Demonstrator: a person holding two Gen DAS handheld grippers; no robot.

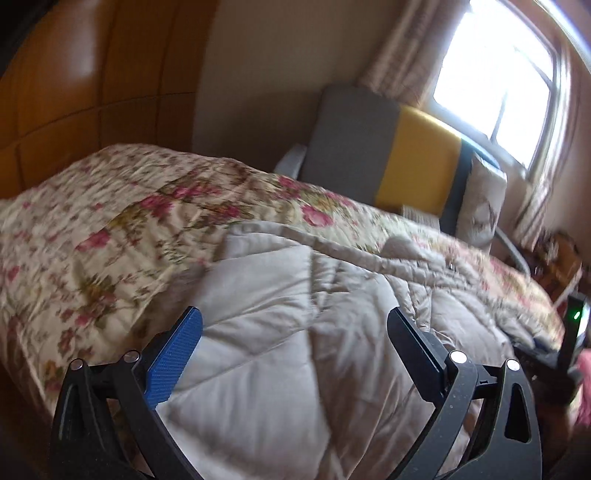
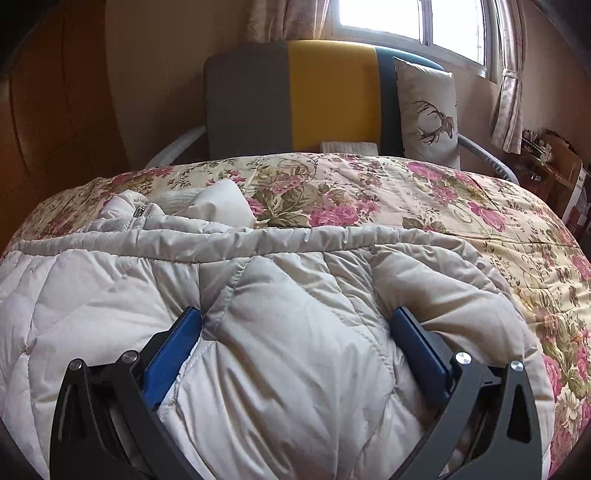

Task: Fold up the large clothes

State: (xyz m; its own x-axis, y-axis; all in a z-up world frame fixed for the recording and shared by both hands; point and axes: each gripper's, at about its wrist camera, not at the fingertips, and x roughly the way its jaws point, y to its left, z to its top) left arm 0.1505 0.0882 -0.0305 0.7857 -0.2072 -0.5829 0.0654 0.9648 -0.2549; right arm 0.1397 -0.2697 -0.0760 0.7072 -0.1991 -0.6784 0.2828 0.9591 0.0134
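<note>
Left claw (image 1: 293, 325) spread wide, nothing pinched, hovering over the coat (image 1: 295, 332). Right claw (image 2: 295, 325) also spread wide, fingers sunk against puffy fabric, no grip. Coat: pale beige, quilted, padded, laid flat and rumpled on the floral bedspread (image 2: 406, 192); collar and zipper at far left. Striped chair (image 2: 295, 96) beyond bed.

One quilted beige coat (image 2: 258, 332) lies on one bed under a single floral bedspread (image 2: 406, 192). Behind the bed stands one chair (image 2: 295, 96) with grey, yellow and dark panels, holding one deer-print cushion (image 2: 428, 110). There are two tongs, the left tongs (image 1: 295, 325) and the right tongs (image 2: 295, 325), each with two fingers, plus one window (image 2: 406, 18).
</note>
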